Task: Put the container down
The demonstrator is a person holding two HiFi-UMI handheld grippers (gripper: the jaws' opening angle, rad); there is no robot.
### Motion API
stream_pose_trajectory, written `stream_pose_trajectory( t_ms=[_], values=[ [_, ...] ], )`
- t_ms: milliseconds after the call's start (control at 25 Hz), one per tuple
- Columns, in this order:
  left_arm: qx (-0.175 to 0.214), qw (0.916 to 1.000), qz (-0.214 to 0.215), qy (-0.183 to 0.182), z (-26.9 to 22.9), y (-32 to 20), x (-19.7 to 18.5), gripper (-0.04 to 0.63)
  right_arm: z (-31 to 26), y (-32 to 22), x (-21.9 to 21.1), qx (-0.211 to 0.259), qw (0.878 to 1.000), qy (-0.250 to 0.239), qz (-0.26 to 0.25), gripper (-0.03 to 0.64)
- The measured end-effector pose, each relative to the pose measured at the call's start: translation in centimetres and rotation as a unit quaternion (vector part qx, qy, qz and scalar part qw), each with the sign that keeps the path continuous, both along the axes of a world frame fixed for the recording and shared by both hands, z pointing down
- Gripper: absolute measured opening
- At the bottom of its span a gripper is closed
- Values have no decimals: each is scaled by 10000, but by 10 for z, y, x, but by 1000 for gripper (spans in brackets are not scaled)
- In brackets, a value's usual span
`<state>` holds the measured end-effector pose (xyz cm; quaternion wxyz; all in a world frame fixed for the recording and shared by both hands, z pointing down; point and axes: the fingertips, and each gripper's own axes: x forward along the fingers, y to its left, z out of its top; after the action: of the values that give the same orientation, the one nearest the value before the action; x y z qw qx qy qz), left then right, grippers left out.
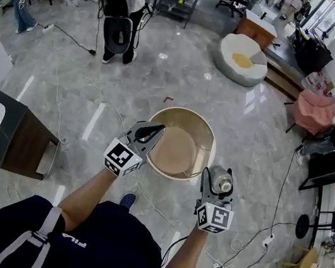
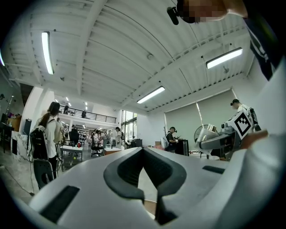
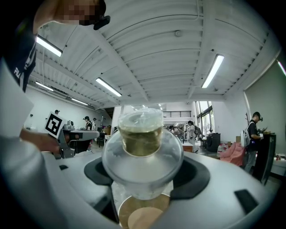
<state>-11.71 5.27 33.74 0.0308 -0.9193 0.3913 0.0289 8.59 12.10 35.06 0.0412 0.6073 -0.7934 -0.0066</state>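
Both forearms reached forward above a round beige tub [image 1: 184, 110]. The right gripper's [image 1: 218, 180] fingers clamped a clear lidded plastic container [image 3: 142, 154]; the left gripper's [image 1: 149, 134] fingers were pressed together, empty.

The tub [image 1: 180, 155] is bare inside and can be reached straight from above; only its wall blocks entry from the sides. The left gripper [image 1: 157, 128], fingers pressed together with nothing between them, hangs over the tub's left rim. The right gripper [image 1: 219, 173], clamped on the container [image 1: 222, 183], hangs at the right rim, so the middle between them is free. The floor [image 1: 185, 69] beyond the tub gives wide room. Cables [image 1: 280, 201] trail across it on the right, and a brown box [image 1: 21, 143] stands well apart on the left.
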Motion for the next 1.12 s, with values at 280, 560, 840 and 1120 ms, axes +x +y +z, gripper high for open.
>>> stream_pose_trajectory(
  t_ms=[280,560,840,1120],
  values=[
    [92,9998,117,-114,4,-60,12,25,3,-51,1,20,9998,39,177,342],
    [22,9994,323,-95,5,-80,46,25,11,-65,25,-102,9996,69,273,342],
    [-46,9992,361,-136,11,-75,71,25,17,-68,47,-125,9997,24,201,342],
    [-49,9995,248,-185,12,-66,84,25,18,-65,65,-120,9998,-55,127,342]
  ],
)
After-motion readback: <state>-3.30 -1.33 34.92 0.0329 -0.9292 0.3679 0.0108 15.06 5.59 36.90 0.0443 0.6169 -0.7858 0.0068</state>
